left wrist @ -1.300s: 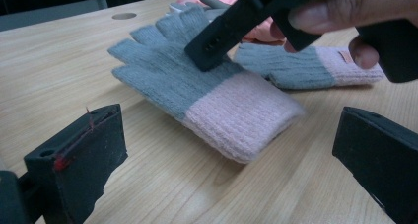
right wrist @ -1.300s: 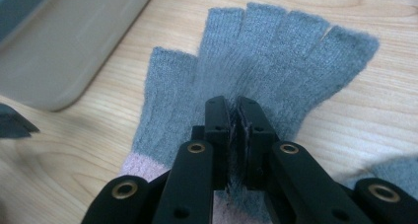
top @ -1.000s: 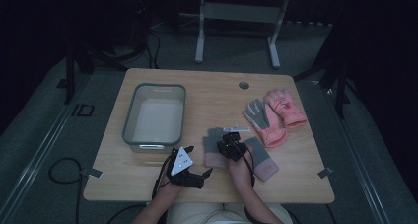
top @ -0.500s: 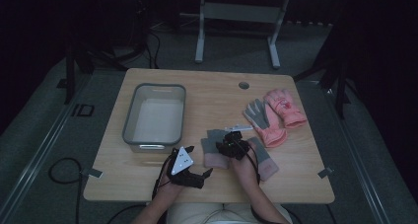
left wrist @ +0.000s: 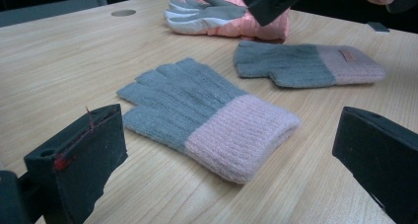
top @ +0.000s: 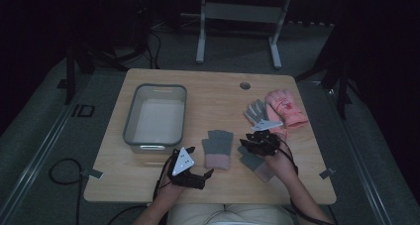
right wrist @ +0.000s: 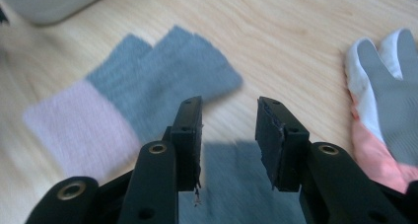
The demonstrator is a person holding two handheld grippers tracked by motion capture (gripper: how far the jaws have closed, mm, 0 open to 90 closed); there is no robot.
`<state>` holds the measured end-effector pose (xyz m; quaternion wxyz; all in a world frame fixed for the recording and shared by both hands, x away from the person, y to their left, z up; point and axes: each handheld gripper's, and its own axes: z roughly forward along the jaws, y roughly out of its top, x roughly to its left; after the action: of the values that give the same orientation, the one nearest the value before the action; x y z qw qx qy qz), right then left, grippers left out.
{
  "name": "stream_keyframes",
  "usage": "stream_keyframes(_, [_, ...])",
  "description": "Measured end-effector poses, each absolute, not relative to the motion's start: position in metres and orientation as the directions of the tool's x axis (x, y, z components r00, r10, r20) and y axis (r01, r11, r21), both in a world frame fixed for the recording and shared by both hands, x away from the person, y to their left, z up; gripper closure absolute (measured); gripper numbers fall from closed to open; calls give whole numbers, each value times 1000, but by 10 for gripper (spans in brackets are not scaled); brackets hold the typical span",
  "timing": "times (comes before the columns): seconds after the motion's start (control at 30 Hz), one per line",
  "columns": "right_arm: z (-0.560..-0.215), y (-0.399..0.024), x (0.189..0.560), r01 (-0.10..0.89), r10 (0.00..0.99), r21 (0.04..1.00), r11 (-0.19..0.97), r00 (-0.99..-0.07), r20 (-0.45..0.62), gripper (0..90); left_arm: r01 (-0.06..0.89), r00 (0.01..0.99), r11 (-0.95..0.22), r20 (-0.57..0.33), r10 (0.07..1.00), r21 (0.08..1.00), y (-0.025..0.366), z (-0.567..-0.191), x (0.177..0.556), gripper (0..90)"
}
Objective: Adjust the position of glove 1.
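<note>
A grey knit glove with a pink cuff (top: 218, 148) (left wrist: 207, 120) (right wrist: 138, 86) lies flat near the table's front, fingers pointing away. My left gripper (top: 204, 178) (left wrist: 226, 130) rests just in front of it, jaws wide open on either side of the cuff without touching it. A matching glove (top: 258, 166) (left wrist: 305, 63) (right wrist: 236, 174) lies to the right. My right gripper (top: 258, 143) (right wrist: 229, 110) hovers over that glove. Its jaws have just been opening and nothing is between them.
A grey bin (top: 130, 122) stands at the table's left. A grey-and-white glove (top: 256, 111) (right wrist: 389, 100) and a pink glove (top: 285, 106) lie at the right. A round hole (top: 244, 85) sits near the far edge of the wooden table (top: 208, 91).
My right gripper has moved to the right, off the left knit glove and over the right one, and its jaws have parted. The left gripper has stayed put.
</note>
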<state>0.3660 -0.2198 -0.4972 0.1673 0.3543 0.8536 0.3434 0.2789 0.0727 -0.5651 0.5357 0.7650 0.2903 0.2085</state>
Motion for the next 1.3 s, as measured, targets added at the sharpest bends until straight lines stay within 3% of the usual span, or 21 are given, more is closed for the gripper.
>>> stream_keyframes(0.5, [-542, -271, 362, 494, 649, 631, 598, -761, -19, 579, 222, 739, -256, 10, 674, 941, 73, -565, 279, 0])
stream_keyframes(0.7, [-545, -271, 358, 512, 667, 650, 562, -745, 11, 779, 223, 737, -257, 10, 675, 940, 72, -565, 279, 0])
stream_keyframes(0.87, [-542, -266, 356, 543, 703, 642, 541, -711, 10, 841, 222, 736, -255, 10, 677, 941, 73, -565, 279, 0])
stream_keyframes(1.1, [-498, -262, 322, 596, 838, 745, 300, -538, 94, 848, 221, 737, -257, 12, 676, 941, 72, -565, 279, 0])
stream_keyframes(1.3, [-494, -260, 291, 628, 897, 766, 140, -408, 170, 848, 218, 738, -262, 17, 674, 940, 72, -565, 278, 0])
